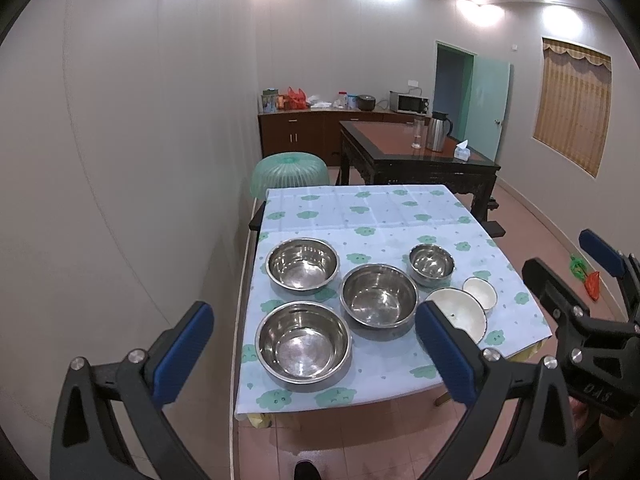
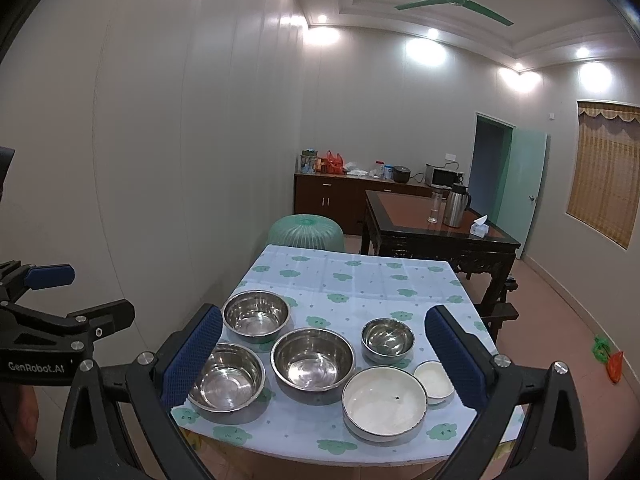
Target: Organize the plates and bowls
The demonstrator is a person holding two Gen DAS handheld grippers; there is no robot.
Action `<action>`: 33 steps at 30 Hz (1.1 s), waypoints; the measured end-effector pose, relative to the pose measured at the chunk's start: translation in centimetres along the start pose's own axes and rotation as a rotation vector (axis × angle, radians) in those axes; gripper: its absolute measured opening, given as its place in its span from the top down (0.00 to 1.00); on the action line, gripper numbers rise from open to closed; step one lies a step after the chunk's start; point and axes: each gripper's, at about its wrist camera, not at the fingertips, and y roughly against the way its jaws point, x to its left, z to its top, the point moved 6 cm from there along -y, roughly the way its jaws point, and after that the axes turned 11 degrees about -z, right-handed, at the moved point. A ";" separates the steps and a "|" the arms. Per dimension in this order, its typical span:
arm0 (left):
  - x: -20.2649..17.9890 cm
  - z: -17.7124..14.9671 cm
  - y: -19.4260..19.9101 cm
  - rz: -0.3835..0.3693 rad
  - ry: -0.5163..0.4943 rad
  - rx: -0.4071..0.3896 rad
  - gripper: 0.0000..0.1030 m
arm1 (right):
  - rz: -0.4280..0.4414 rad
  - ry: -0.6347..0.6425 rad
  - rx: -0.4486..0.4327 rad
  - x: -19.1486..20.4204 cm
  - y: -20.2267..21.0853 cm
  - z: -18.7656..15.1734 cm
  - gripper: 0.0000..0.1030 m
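Bowls sit unstacked on the desk [image 1: 360, 208] in the left wrist view: three large steel bowls [image 1: 304, 342], a small steel bowl [image 1: 432, 265], a large white bowl [image 1: 460, 312] and a small white bowl [image 1: 480, 292]. Left claw [image 1: 312, 352] hangs above and short of the desk, spread wide and empty, probably to frame the layout before a first pick. Its right pad covers part of the large white bowl. Right claw [image 1: 600, 272] enters at the edge, only partly shown

Right wrist view: right claw [image 2: 320, 360] is likewise spread, holding nothing, raised clear of the desk. Its left pad hides the rim of the nearest steel bowl [image 2: 226, 376]; its right pad crowds the small white bowl. A dark speck in the large white bowl cannot be identified. No flat plate is discernible
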 end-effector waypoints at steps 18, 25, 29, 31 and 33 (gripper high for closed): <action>3.7 2.7 -7.6 -0.022 0.016 0.063 0.01 | -0.012 0.013 0.061 2.0 -5.8 0.7 0.01; 5.8 2.9 -10.7 -0.034 0.030 0.102 0.01 | -0.022 0.017 0.105 3.1 -8.5 0.8 0.01; 7.2 3.3 -12.4 -0.043 0.033 0.125 0.01 | -0.026 0.025 0.123 4.2 -10.0 1.1 0.01; 7.9 3.2 -13.2 -0.049 0.039 0.135 0.01 | -0.029 0.032 0.133 5.0 -10.7 1.2 0.01; 8.5 3.2 -13.8 -0.052 0.040 0.143 0.01 | -0.033 0.037 0.143 5.7 -11.5 1.3 0.01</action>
